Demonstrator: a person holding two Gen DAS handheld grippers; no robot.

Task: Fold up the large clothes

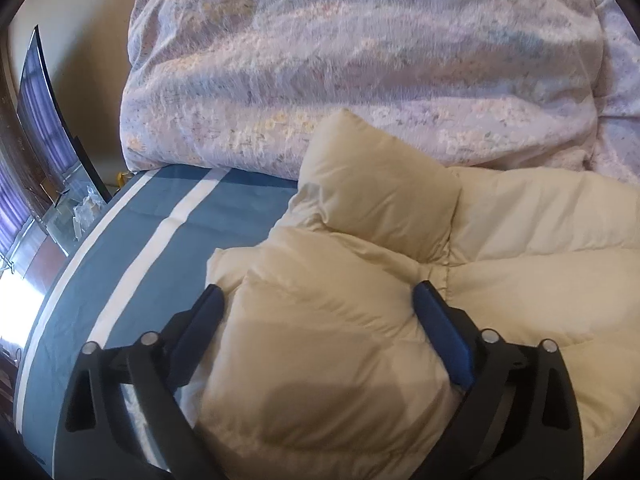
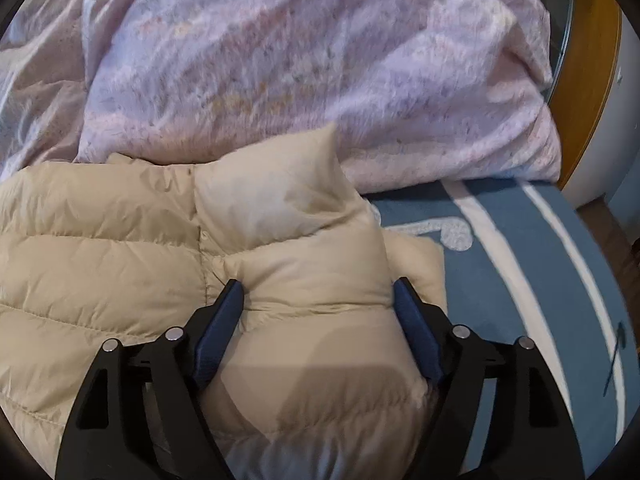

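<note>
Rightward, bare blue sheet [image 2: 520,280] (jacket [image 2: 120,260] beside)

Jacket [image 1: 340,320]: cream-beige, plain, quilted in horizontal puffed bands; same tone in right wrist view [image 2: 100,248].
Bedsheet [image 1: 132,264]: medium blue with white stripes, one broad, one narrow; white looped motif [image 2: 448,232] on blue in right wrist view.
Duvet [image 1: 360,60]: pale lilac-pink, small floral print with yellow and grey-blue flecks.
Gripper frames: black; fingers [image 1: 444,332] dark blue.
Wall [image 1: 80,40]: cream.
</note>
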